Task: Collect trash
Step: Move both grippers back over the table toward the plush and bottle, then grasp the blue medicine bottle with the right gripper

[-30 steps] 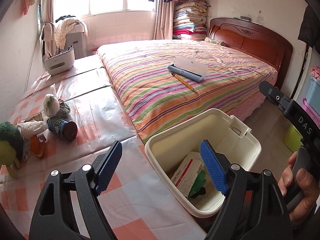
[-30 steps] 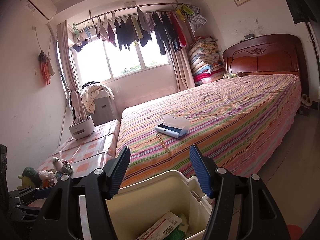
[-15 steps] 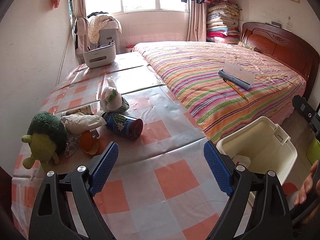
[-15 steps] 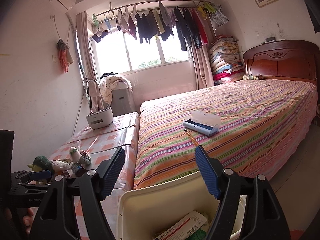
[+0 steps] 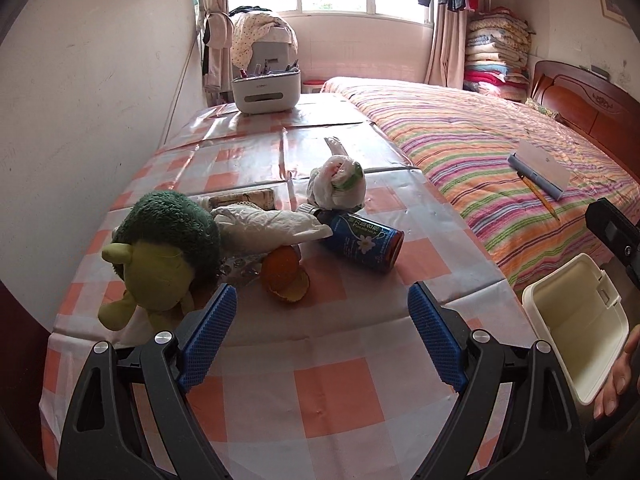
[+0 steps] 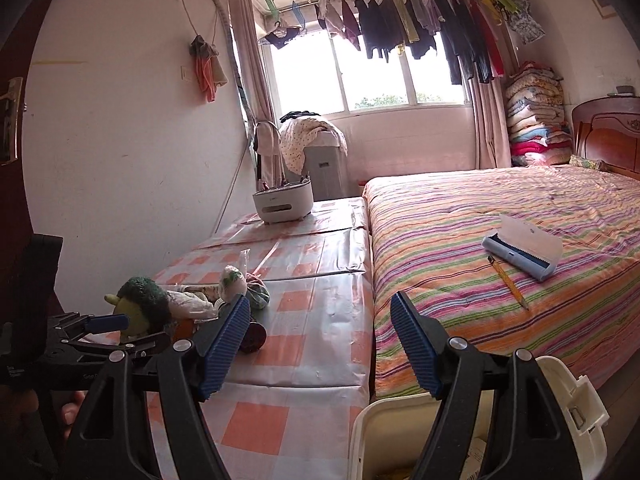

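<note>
2 grippers, left (image 5: pixel 322 336) & right (image 6: pixel 320 344), fingers apart, empty; 1 bin (image 5: pixel 576 332); 1 blue can (image 5: pixel 362 242); 1 orange peel (image 5: pixel 284 274).

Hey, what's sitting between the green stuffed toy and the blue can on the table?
In the left wrist view, a crumpled white bag and orange peel lie between the green stuffed toy and the blue can.

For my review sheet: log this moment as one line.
left gripper: jaws open, empty | right gripper: jaws just opened wider, empty | trash on table: orange peel, blue bottle | bin: beside table
</note>
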`<state>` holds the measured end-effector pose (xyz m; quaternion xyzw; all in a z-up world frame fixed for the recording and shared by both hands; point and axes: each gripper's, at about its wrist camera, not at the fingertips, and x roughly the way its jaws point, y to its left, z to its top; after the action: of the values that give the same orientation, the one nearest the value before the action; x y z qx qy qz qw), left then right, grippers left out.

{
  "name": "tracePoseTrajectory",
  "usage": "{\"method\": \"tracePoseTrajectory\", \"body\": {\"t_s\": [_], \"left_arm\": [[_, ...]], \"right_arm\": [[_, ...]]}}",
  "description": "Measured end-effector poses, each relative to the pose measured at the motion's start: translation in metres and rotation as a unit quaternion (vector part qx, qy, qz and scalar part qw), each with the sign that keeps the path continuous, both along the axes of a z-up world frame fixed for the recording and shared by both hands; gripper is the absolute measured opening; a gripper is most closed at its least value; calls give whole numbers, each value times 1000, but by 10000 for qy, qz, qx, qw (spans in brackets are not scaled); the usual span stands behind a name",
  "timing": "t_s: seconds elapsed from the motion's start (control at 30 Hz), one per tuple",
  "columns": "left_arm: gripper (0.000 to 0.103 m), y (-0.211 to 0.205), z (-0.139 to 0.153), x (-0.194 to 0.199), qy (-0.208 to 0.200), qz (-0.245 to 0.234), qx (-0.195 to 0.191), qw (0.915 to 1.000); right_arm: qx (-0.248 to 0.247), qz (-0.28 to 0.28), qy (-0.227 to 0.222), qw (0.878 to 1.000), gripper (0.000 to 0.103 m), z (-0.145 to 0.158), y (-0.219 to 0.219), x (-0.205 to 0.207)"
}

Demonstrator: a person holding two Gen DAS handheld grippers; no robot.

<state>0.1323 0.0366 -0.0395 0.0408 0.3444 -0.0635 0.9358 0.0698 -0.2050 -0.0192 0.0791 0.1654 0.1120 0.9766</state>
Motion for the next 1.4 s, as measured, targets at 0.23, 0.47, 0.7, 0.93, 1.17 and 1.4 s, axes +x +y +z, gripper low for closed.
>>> {"method": "tracePoseTrajectory", "body": {"t_s": [0.23, 0.47, 0.7, 0.93, 1.17, 1.4], "left_arm": [[86, 36, -2, 11, 124, 336, -108, 9993], [86, 63, -9, 23, 287, 560, -168, 9979], [86, 89, -12, 34, 362, 789, -287, 9958], [86, 108, -13, 45, 367, 1015, -407, 9933], [86, 117, -14, 53, 451, 1128, -535, 9911], [86, 121, -17, 57, 525, 1213, -567, 9896]], "right_arm": [[-62, 636, 271, 9976, 71, -7, 34, 36], [-190, 1126, 485, 9923, 71, -12, 65, 65], [-477, 1533, 797, 9838, 71, -23, 95, 98], [-1023, 1548, 1107, 9764, 71, -38, 125, 130], [-1319, 1511, 1392, 9697, 71, -50, 140, 152], [-1532, 1642, 1617, 9609, 71, -60, 155, 164]]}}
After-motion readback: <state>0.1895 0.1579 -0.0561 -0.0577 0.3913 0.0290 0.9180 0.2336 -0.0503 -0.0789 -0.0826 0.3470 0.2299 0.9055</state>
